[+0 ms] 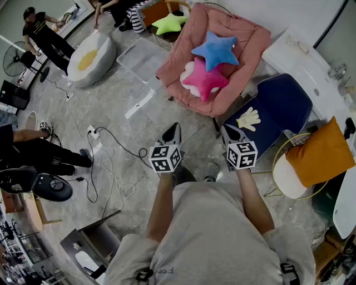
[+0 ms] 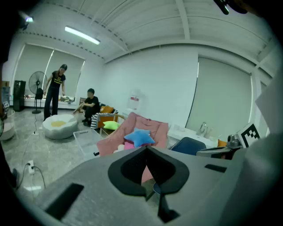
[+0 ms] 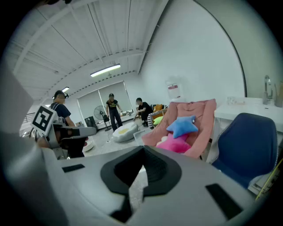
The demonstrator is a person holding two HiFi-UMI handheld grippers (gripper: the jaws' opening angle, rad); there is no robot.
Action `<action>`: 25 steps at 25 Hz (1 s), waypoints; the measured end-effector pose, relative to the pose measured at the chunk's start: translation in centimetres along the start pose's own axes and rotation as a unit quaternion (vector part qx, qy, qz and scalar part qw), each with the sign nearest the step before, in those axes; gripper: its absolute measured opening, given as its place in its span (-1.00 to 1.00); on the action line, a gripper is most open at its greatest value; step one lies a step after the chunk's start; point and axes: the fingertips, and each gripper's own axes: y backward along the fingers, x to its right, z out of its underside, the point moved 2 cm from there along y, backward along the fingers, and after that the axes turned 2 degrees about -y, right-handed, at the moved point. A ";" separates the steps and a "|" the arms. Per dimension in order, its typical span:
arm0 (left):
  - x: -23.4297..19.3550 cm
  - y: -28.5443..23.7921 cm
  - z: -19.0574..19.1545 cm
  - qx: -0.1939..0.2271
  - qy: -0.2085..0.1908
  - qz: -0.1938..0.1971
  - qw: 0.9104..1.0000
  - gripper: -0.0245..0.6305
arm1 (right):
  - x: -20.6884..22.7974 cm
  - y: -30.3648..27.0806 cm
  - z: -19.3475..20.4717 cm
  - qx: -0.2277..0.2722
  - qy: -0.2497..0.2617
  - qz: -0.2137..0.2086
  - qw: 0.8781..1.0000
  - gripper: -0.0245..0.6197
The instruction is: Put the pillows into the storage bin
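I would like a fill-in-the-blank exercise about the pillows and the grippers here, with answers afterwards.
The blue star-shaped pillow lies on top of the ____ star-shaped pillow.
The cream pillow on the dark blue chair is shaped like a ____.
The green star-shaped pillow rests on an ____ chair.
The left gripper and right gripper have their jaws ____, holding nothing.
Missing words: pink; hand; orange; shut.

The grey stone floor [image 1: 119, 103] carries a pink lounge chair [image 1: 251, 42], on which a blue star pillow [image 1: 216, 50] lies on top of a pink star pillow [image 1: 203, 79]. In the head view, a clear storage bin [image 1: 146, 58] stands on the floor just left of that chair and a fried-egg cushion [image 1: 92, 58] farther left. A blue chair [image 1: 283, 103] stands close at its right, and a white power strip [image 1: 93, 132] lies well apart at its lower left.
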 end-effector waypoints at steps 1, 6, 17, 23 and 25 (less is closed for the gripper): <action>0.2 -0.1 -0.2 -0.001 -0.015 0.002 1.000 -0.90 | 0.0 -0.2 0.2 0.000 -0.009 -0.001 1.000 -0.94; 0.0 0.0 -1.4 0.005 -0.037 0.023 0.999 -0.90 | -0.4 -0.8 0.3 0.003 -0.022 0.009 1.000 -0.94; -4.7 0.0 -3.5 -0.027 -0.049 0.071 0.996 -0.90 | -5.2 -3.4 -1.3 0.071 -0.122 -0.088 0.986 -0.97; -6.9 -0.8 -5.0 -0.055 -0.034 0.155 0.986 -0.90 | -7.3 -3.8 -0.5 0.108 -0.286 -0.061 0.950 -0.97; -8.1 -0.7 -5.9 -0.055 -0.043 0.175 0.982 -0.90 | -9.0 -4.5 -0.2 0.102 -0.294 -0.057 0.949 -0.95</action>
